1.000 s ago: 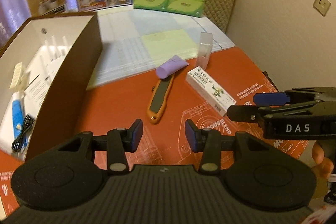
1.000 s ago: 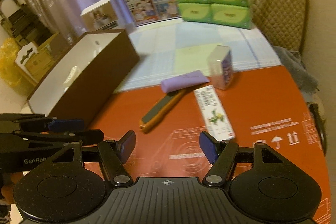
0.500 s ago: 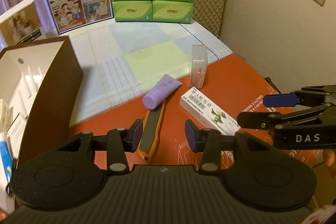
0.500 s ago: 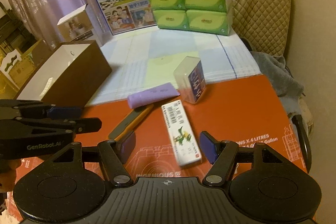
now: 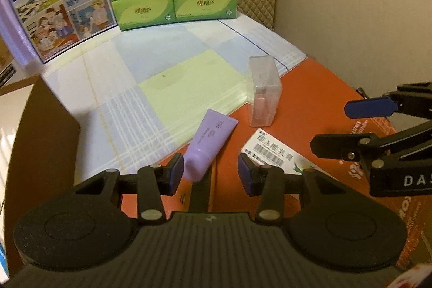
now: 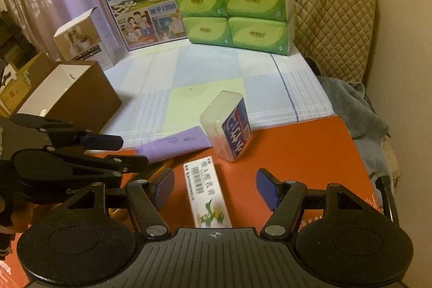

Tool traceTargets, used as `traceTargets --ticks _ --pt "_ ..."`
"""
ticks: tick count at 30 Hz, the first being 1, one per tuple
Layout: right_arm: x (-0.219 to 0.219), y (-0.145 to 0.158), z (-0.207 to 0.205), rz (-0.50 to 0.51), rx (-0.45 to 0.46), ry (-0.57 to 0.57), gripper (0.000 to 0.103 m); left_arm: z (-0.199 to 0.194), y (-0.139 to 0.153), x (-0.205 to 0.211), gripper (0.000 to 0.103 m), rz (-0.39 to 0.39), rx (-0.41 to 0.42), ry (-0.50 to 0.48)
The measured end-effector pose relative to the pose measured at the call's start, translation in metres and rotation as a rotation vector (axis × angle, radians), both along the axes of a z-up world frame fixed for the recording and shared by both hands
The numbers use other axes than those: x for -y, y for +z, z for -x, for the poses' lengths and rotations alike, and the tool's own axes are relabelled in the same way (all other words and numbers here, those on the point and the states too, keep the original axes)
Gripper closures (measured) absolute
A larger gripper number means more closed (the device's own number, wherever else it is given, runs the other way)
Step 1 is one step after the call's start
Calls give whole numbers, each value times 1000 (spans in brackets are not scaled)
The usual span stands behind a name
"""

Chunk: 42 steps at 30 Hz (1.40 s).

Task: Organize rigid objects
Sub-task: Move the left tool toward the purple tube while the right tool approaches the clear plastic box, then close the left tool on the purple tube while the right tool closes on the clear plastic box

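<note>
Hovering over the tabletop (image 6: 310,153), left gripper (image 5: 210,174) spread above purple tube (image 5: 210,142), right gripper (image 6: 214,186) spread over white carton (image 6: 206,193), clear case (image 6: 226,126) beyond.

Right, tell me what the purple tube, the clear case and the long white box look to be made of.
Purple tube: likely soft plastic with a matte finish; flat crimped end, dull even surface.
Clear case: seemingly rigid translucent plastic; its contents and the printed label show through, with rounded moulded corners.
Long white box: probably thin printed cardboard, slightly glossy; sharp folded edges, a barcode and printed artwork.
</note>
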State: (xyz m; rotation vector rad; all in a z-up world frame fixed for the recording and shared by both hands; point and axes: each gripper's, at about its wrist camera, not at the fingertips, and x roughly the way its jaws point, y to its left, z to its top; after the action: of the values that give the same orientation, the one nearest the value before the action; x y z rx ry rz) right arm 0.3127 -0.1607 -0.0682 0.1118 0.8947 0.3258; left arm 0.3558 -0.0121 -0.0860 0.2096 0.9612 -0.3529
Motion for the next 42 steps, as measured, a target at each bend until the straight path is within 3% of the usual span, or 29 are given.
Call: traceTargets --ticks 8,19,22,28,42 --pt "1 -13 -24 -5 -30 -3 39 -35 -26 10 63 -62 -41 -71" --pt "-4 -20 -47 -6 -35 7 39 -59 -54 19 64 -83 -99 -122" --pt "-6 -22 -51 -4 -35 12 39 -60 -57 19 71 -77 -94 -118" --pt "-15 -25 -56 21 -23 32 39 -55 -53 10 73 -55 -35 -85" --pt "-42 -29 -77 121 35 -1 39 -54 -31 -33 74 -37 11 138"
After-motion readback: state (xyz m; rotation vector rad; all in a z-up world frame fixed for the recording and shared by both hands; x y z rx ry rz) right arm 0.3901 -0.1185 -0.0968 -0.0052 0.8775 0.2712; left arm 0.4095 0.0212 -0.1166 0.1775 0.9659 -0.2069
